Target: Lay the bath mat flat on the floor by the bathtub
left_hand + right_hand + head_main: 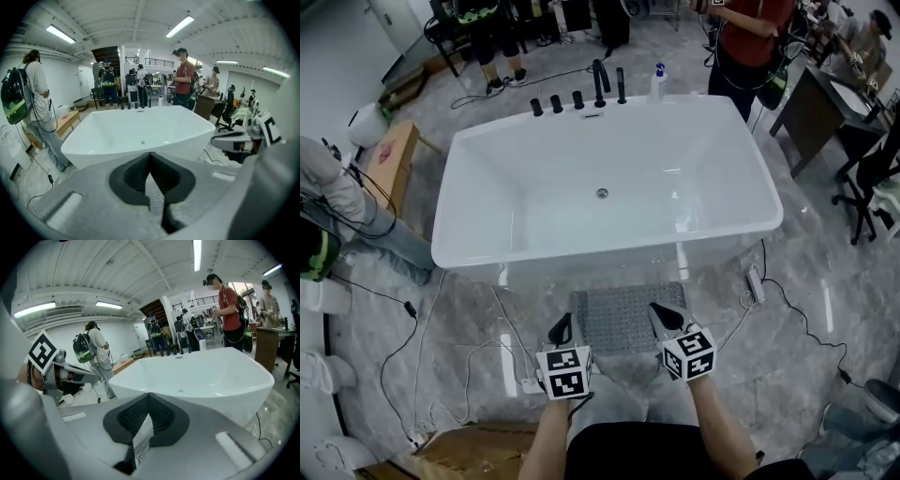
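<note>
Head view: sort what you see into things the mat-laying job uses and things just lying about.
Job: bath mat, bathtub, left gripper and right gripper, both gripping the mat.
Lying about: power strip, bottle, wooden bench, cardboard box.

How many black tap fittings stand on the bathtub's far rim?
5, in a row on the bathtub's far rim: left knob, second knob, third knob, a tall spout, then a slim post at the right end. None seems hidden.
</note>
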{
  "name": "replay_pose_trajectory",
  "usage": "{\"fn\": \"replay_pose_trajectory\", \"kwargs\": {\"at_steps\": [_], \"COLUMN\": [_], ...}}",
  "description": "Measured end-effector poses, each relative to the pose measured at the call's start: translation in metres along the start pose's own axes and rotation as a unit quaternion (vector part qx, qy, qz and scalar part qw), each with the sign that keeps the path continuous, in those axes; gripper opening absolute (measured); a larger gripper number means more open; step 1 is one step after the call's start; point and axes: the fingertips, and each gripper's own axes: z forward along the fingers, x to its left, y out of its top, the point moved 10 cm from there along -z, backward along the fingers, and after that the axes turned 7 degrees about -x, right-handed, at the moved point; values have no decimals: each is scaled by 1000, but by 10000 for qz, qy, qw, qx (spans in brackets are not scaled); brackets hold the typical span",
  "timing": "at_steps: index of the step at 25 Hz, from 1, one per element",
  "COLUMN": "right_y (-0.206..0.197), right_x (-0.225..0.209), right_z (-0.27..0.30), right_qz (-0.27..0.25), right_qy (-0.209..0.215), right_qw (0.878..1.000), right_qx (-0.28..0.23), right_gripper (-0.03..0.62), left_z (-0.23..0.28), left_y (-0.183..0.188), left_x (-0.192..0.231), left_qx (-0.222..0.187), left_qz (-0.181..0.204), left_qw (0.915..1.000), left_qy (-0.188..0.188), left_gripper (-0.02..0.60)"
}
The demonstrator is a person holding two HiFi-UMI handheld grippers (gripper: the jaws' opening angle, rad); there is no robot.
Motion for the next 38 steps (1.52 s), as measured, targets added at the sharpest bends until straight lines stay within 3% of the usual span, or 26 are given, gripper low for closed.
{"fn": "replay_pose_trajectory", "kwargs": {"at_steps": [12, 24, 29, 38], "right_y": [96, 199, 232, 280], "right_x": [6, 27, 43, 60], "right_z": [-6, -25, -37, -67], "right_qz": [-305, -1042, -1282, -1278], "right_qy": [84, 261, 227, 168], "right_qw": [9941, 9741, 9655, 9505], "right_qx": [-1038, -1989, -2254, -2826], "right_gripper": [3, 3, 3, 3], "left_z": [-23, -49, -65, -104], "left_y": [86, 173, 195, 229], "left_x": [-6, -28, -32, -21], "left_qx": [-1049, -2137, -2469, -3179], "left_qz": [153, 409, 307, -253], "left_qw": [9944, 9759, 9684, 9477], "left_qy": [-39, -179, -167, 109], "left_gripper": [5, 5, 5, 5]}}
